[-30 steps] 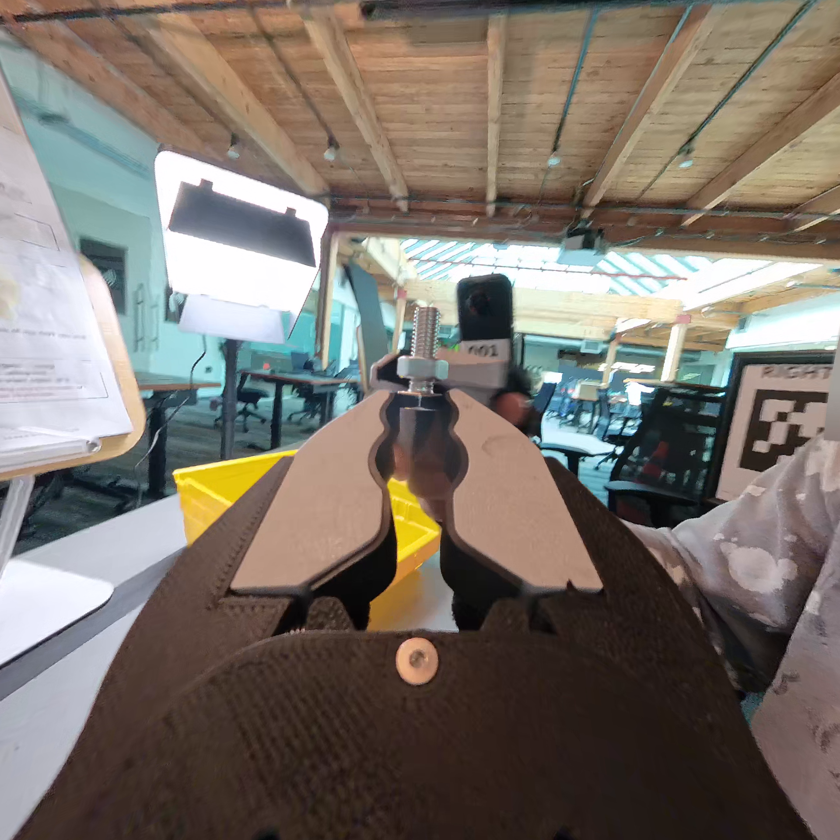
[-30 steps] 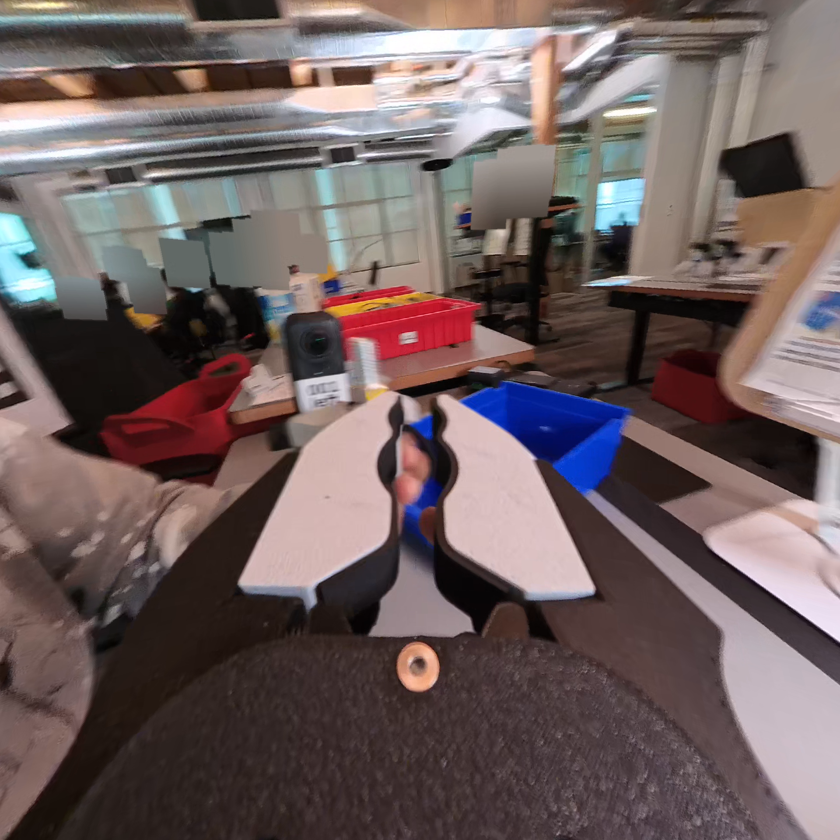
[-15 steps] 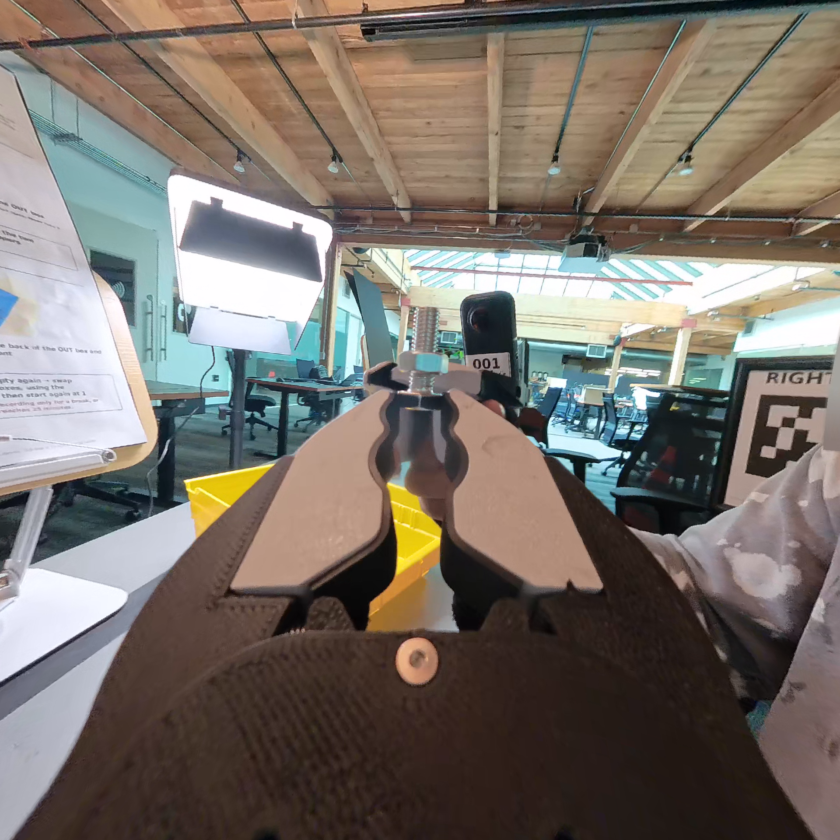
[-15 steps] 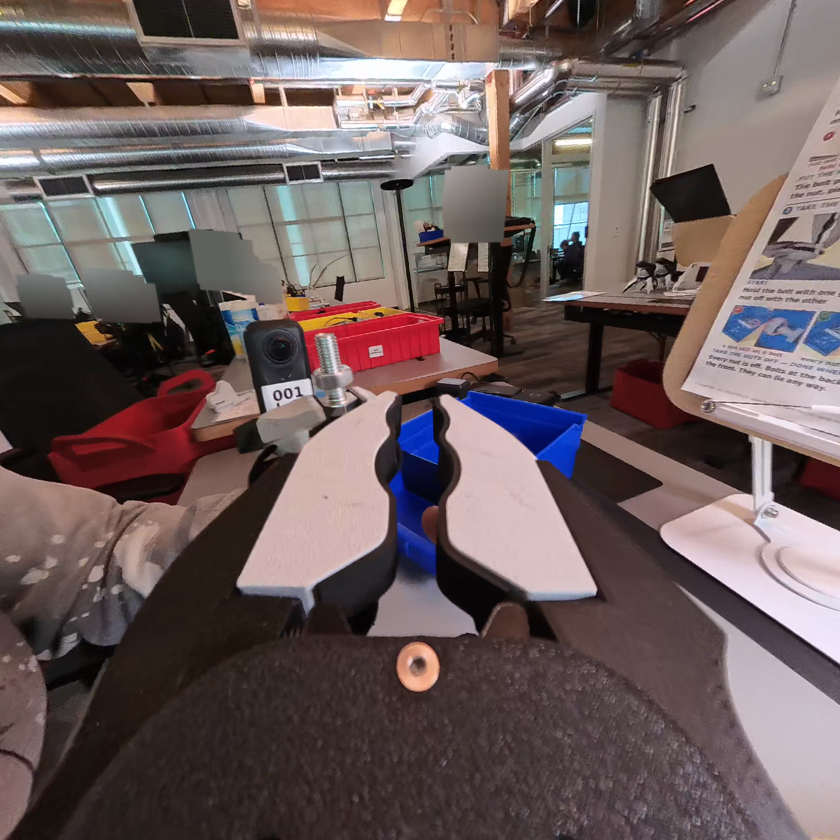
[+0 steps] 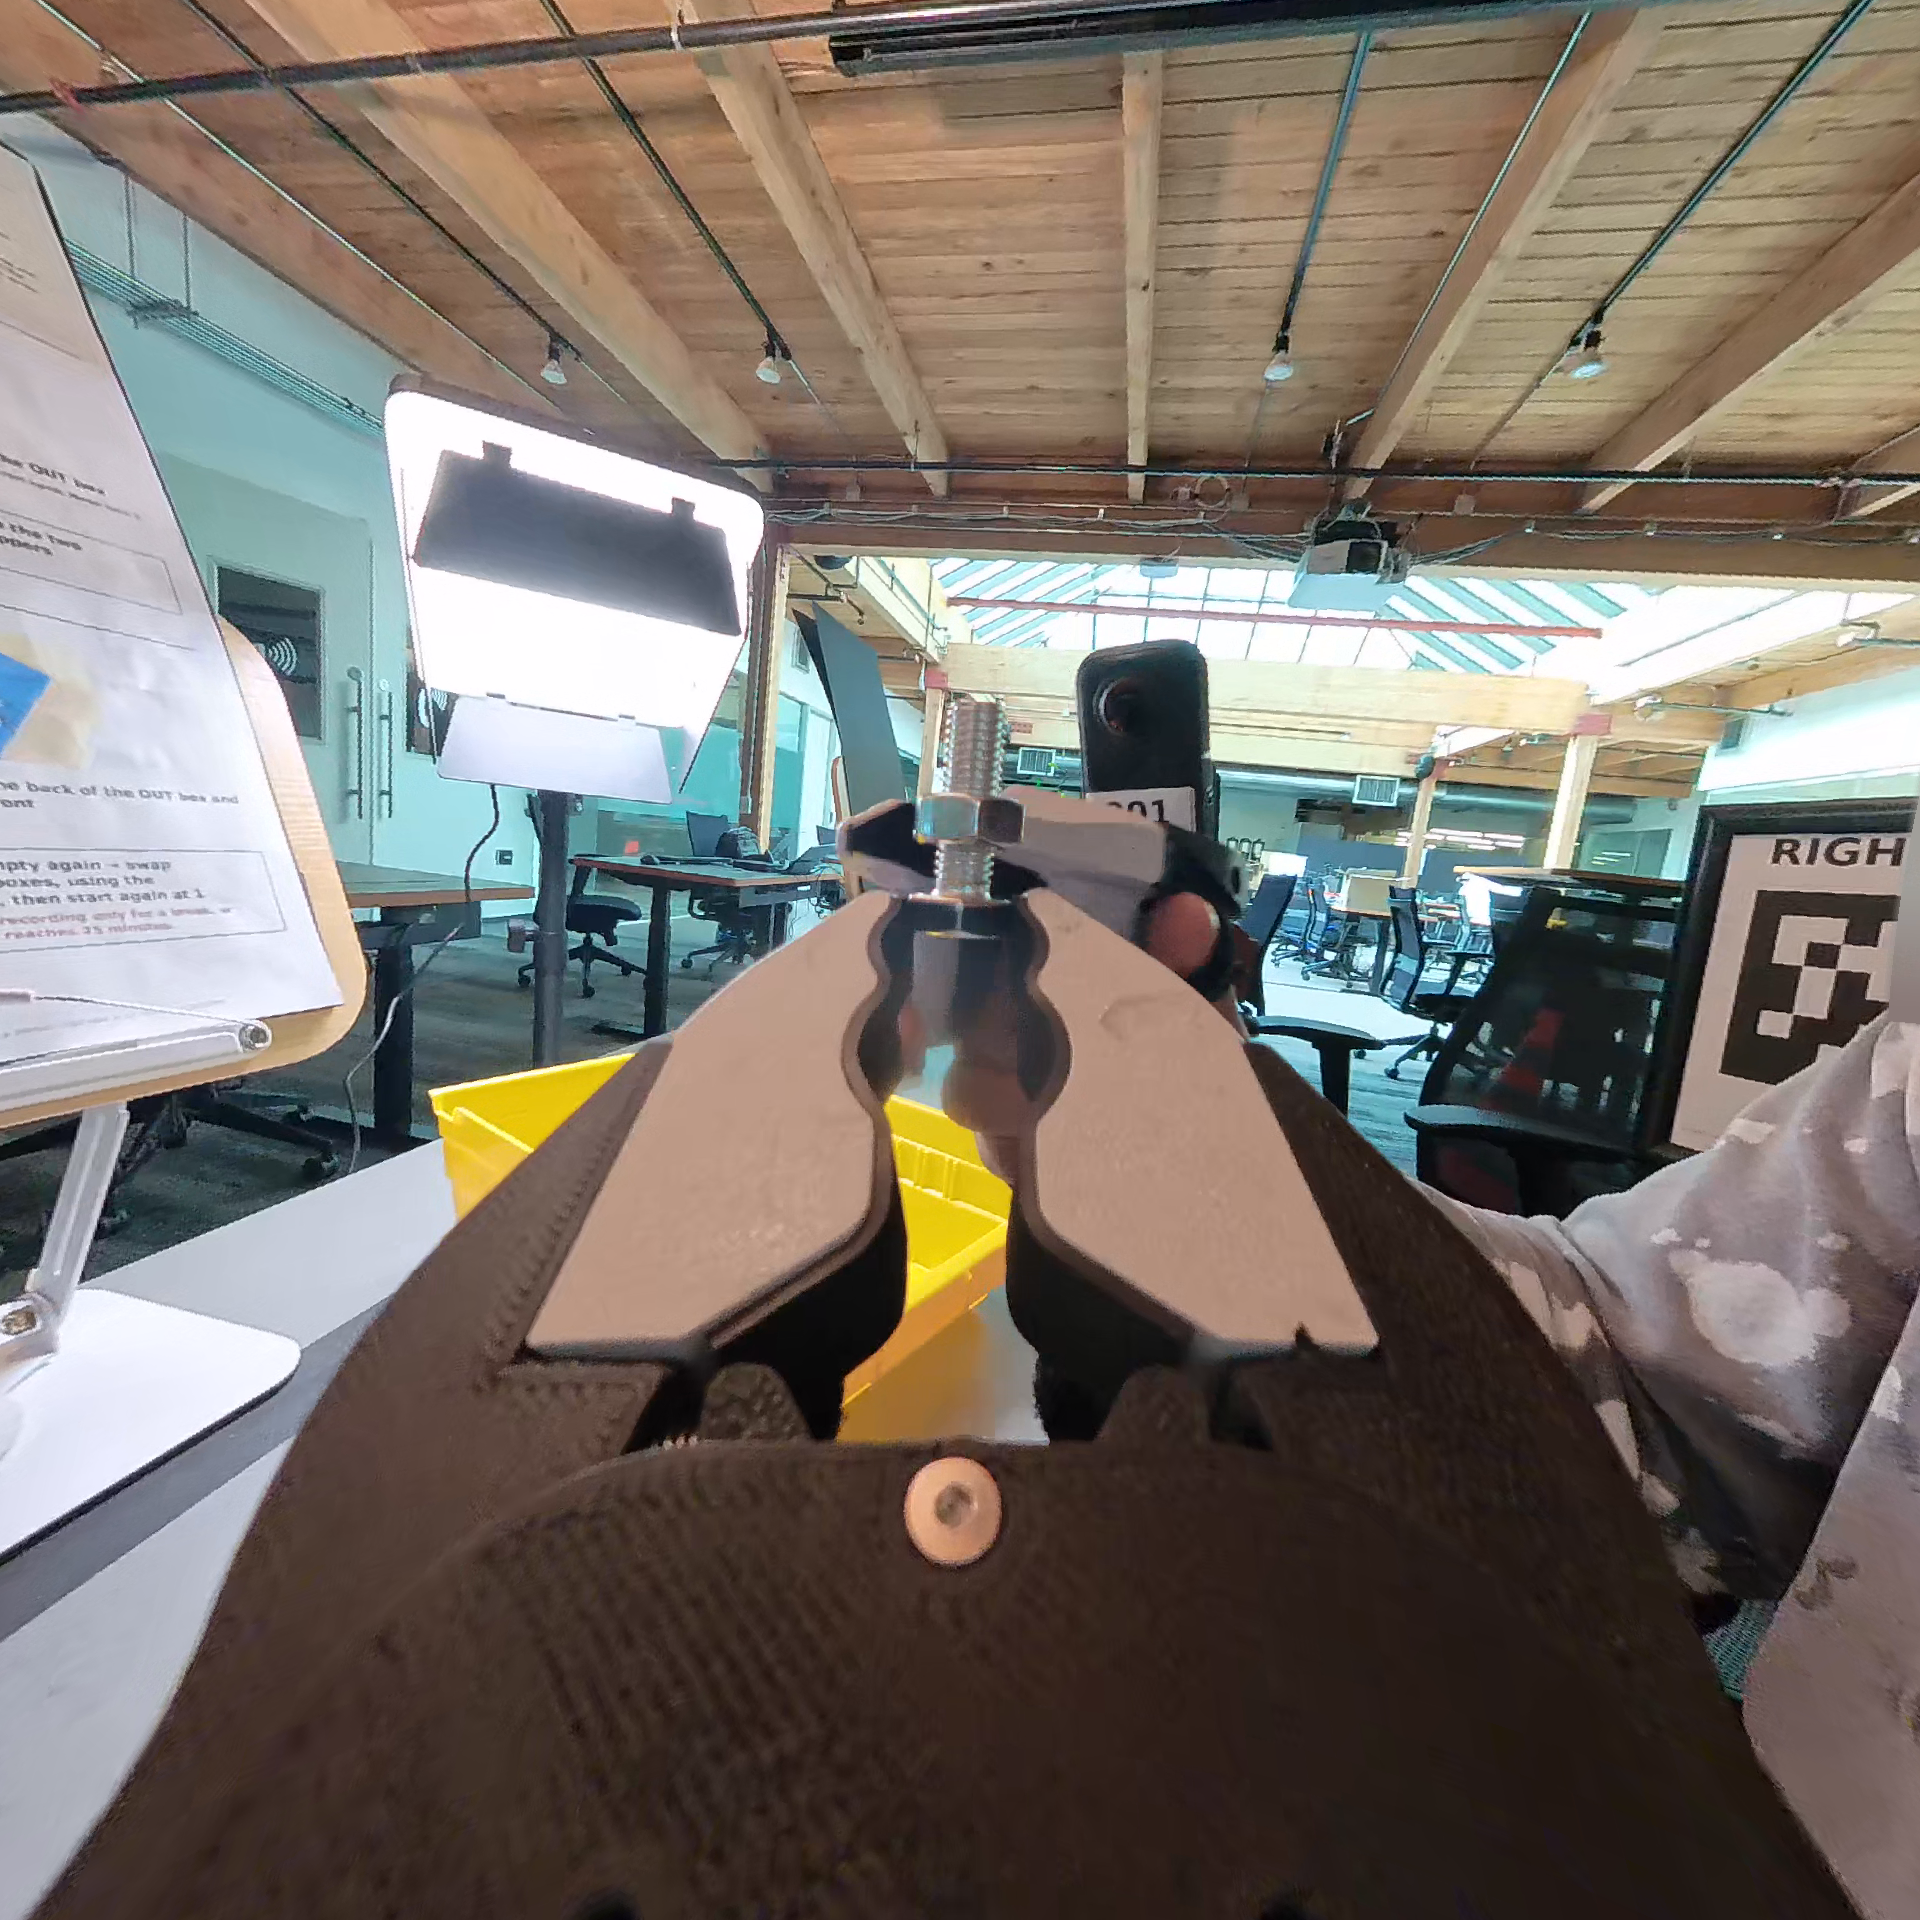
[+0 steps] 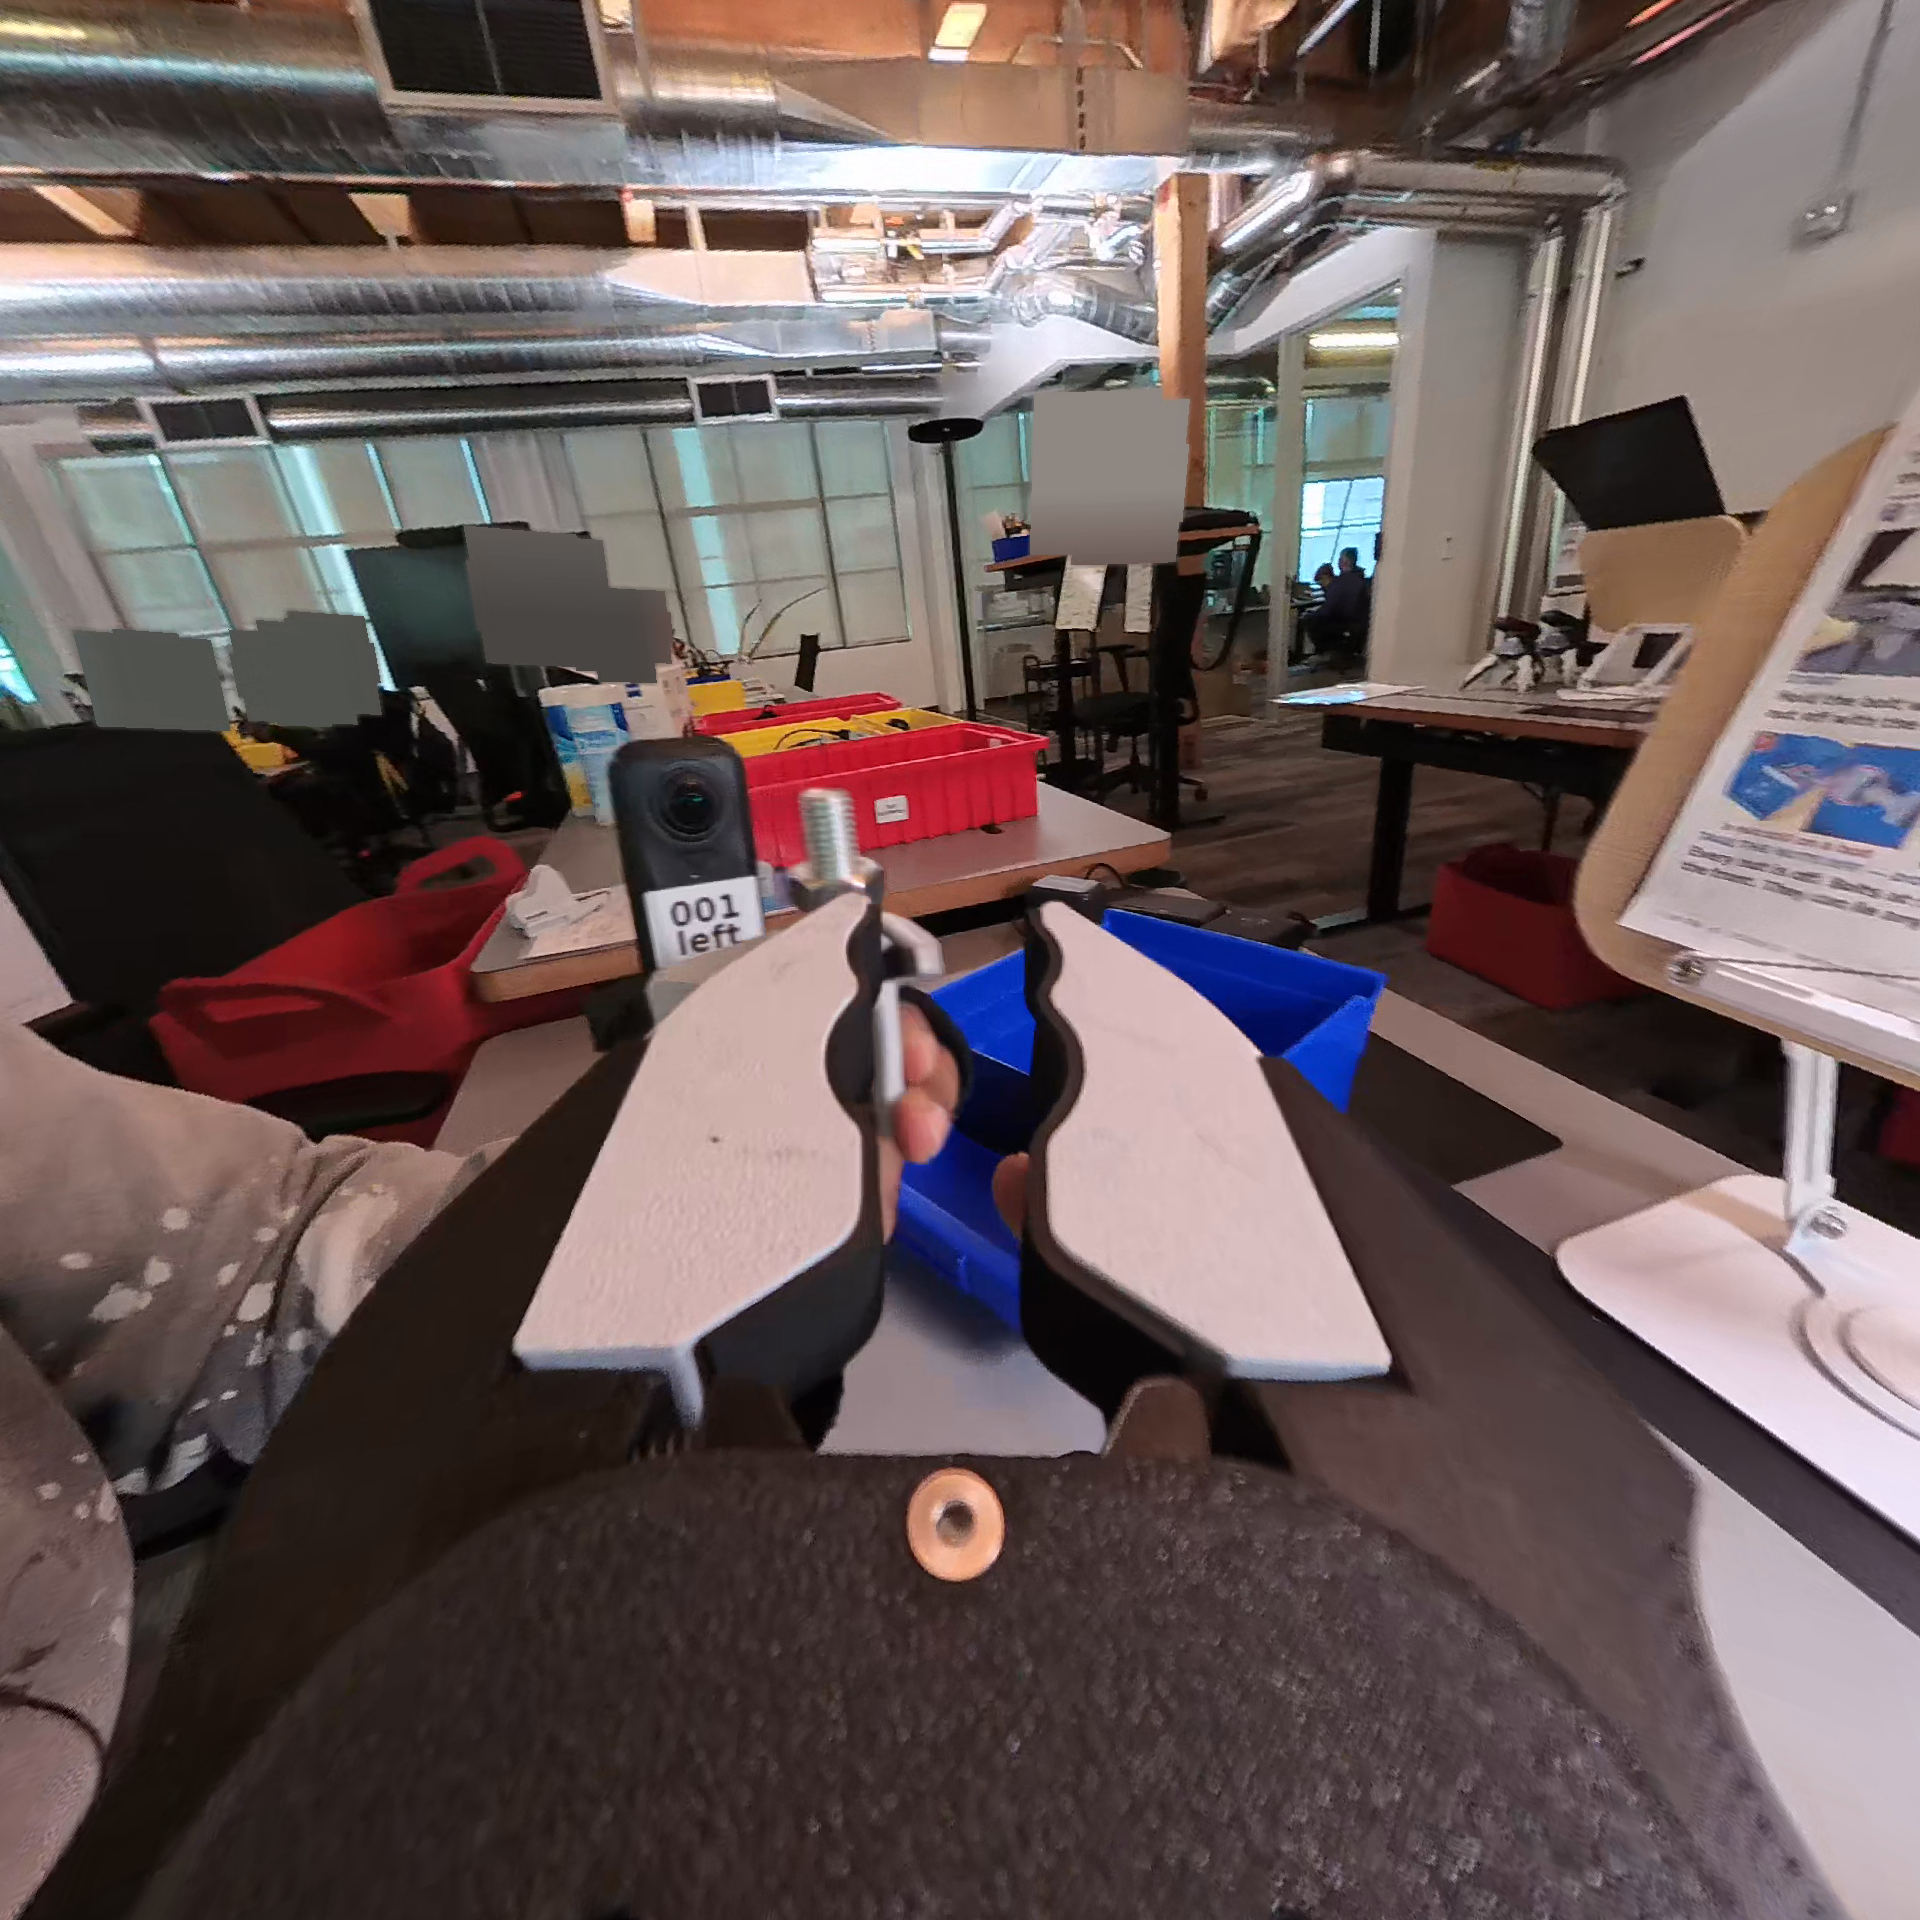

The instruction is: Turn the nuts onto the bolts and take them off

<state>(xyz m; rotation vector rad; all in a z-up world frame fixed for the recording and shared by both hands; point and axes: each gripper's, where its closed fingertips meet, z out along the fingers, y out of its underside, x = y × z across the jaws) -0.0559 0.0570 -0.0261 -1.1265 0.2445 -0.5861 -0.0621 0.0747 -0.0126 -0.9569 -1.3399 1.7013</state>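
My left gripper is shut on the head of a silver bolt, which stands upright above its fingertips. A hex nut sits on the thread a little above the head. The right gripper's fingers reach in from behind on both sides of the nut. In the right wrist view my right gripper is open, with a clear gap between its fingers. The bolt and nut show just past its left fingertip. The left gripper's finger shows edge-on in that gap.
A yellow bin lies on the grey table behind the left gripper, a blue bin behind the right. An instruction board on a white stand is at the table's side. A person's patterned sleeve is at the right. My two grippers' fingertips are within a few centimetres of each other.
The right gripper has swung round to the bolt and its jaws now stand wider apart. The left gripper keeps its hold on the bolt head, nearly still.
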